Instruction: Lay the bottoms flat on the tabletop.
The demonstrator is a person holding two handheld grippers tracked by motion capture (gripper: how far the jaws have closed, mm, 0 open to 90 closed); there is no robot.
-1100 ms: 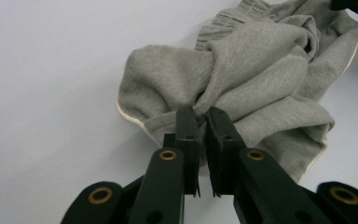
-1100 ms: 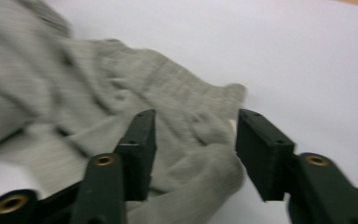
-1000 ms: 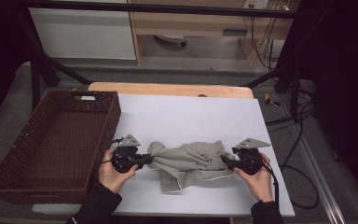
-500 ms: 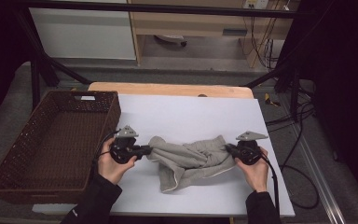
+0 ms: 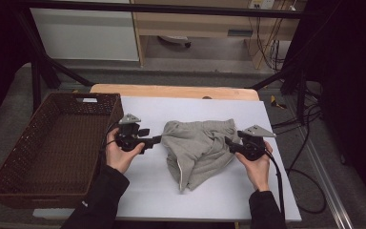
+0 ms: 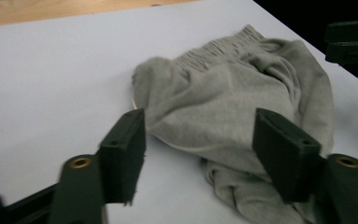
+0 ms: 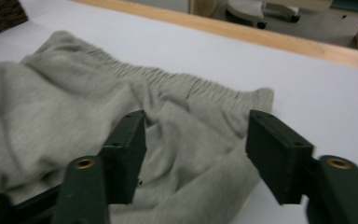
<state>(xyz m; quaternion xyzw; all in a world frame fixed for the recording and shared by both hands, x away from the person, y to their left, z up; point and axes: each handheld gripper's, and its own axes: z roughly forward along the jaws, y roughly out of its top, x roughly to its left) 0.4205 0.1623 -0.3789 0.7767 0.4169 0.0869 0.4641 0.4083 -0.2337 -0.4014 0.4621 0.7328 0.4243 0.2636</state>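
Both tools (image 5: 158,139) (image 5: 227,141) just opened, releasing grey shorts (image 5: 198,150) | high view: wicker basket (image 5: 52,143) left | waistband (image 7: 182,81)

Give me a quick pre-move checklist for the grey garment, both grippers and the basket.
1. Left gripper released: ok, jaws just opened, pads off the cloth.
2. Right gripper released: ok, jaws just opened, cloth below them, not pinched.
3. Grey garment fully on the table: ok.
4. Garment flat: not ok, bunched and creased.
5. Waistband visible for a regrasp: ok.
6. Basket free to receive: ok, nothing seen inside.
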